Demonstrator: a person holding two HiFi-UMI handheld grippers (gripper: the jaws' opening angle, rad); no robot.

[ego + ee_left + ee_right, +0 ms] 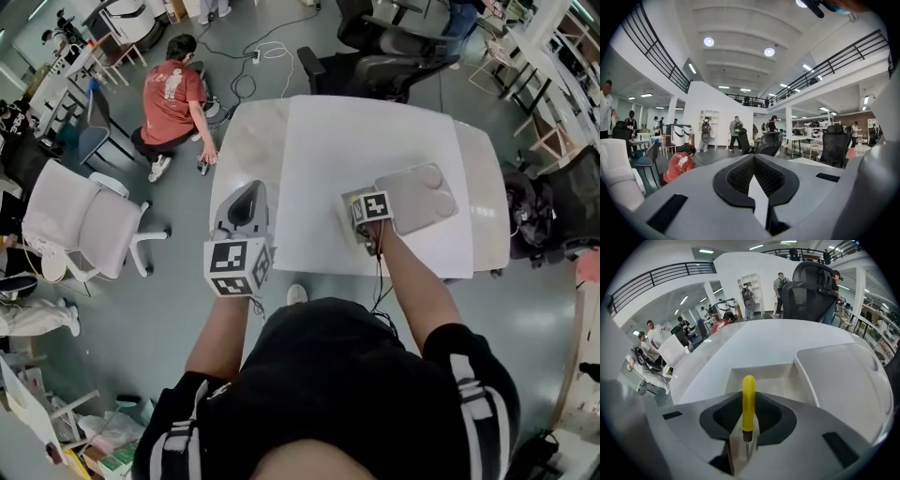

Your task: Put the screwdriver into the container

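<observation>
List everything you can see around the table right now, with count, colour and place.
screwdriver: one, yellow handle, in the right gripper's jaws, handle pointing forward over the container
container: one, off-white, open, on the table just ahead of the right gripper
lid: one, pale grey, flat on the table to the right of the container
table: one, white
white office chair: one, on the floor left of the table
black office chair: at least one, beyond the table's far edge
person in a red shirt: one, crouching on the floor beyond the table's left corner
left hand-held gripper: one, grey, jaws together, empty
right hand-held gripper: one, grey, clamping the screwdriver
</observation>
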